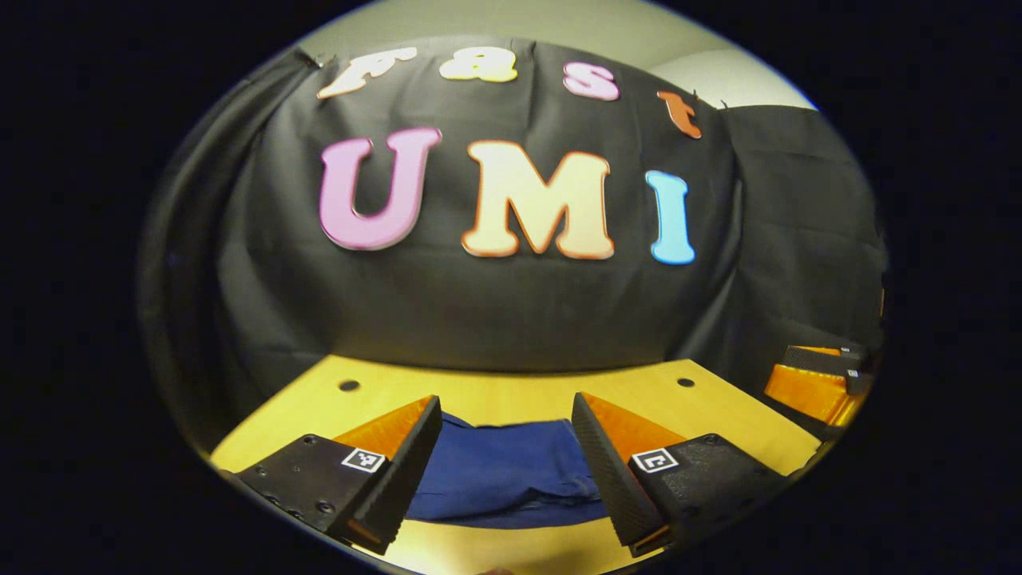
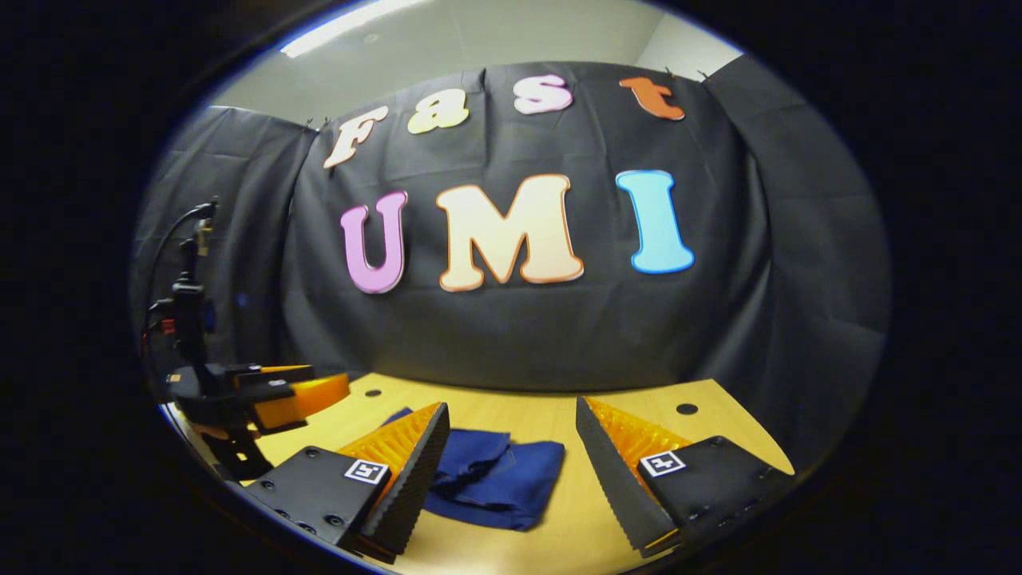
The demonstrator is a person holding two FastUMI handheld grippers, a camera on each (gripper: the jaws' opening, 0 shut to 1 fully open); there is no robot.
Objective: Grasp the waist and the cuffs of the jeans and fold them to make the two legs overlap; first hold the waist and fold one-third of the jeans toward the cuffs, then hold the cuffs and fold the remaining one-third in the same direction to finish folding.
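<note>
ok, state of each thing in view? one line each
jeans: lying on the table in a folded bundle, nothing gripping them
left tool: open, above the jeans, holding nothing
right tool: open, above the jeans, holding nothing
table: jeans lying on it

Table (image 1: 511, 395): pale yellow wood top, smooth, running back to the black cloth wall. Two small dark round holes near its far edge, one at about 10 o'clock (image 1: 349, 386), one at about 2 o'clock (image 1: 686, 382) in the left gripper view. Dark blue jeans (image 1: 511, 475) lie flat on it, toward 6 o'clock (folded into a compact bundle). In the right gripper view the jeans (image 2: 495, 475) show a layered edge, bare wood to the right.
</note>
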